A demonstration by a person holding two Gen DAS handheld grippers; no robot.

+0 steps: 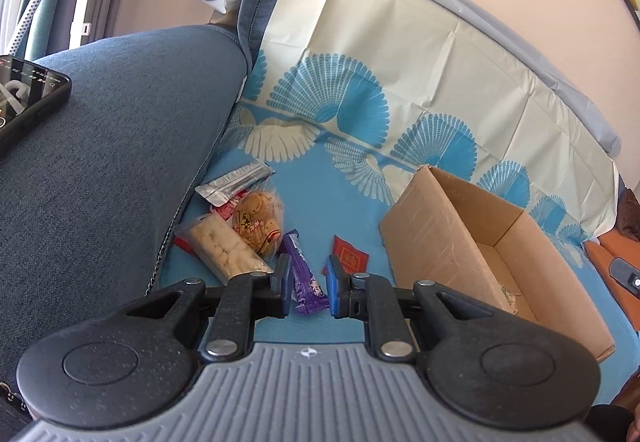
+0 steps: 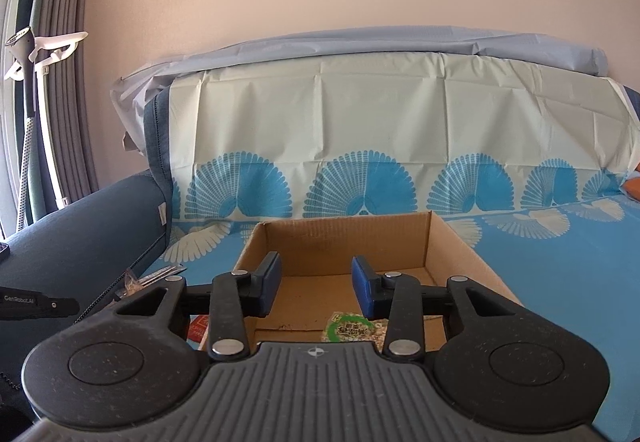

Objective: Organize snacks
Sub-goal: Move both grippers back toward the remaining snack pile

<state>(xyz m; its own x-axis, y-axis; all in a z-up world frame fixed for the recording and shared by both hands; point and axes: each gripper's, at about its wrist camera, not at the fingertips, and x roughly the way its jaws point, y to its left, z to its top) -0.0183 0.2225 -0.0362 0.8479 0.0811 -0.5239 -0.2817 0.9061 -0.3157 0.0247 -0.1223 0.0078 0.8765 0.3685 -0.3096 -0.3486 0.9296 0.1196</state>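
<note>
Left gripper (image 1: 308, 288): I see its blue pads parted and empty above a glossy purple snack bar (image 1: 305, 284) lying near crinkly clear packets (image 1: 256, 222), left of my corrugated cardboard box (image 1: 460, 242).

Right gripper (image 2: 316, 284): released over that box (image 2: 344, 238); inside near me lies a green-labelled packet (image 2: 352, 328), its print unreadable.

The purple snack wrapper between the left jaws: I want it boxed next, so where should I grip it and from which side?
Grip the long purple foil wrapper across its narrow middle, coming from above. It lies flat on the blue patterned cloth, lengthwise along the left hand-held gripper, whose open jaws already straddle it, so the pads probably close on its long edges.
</note>
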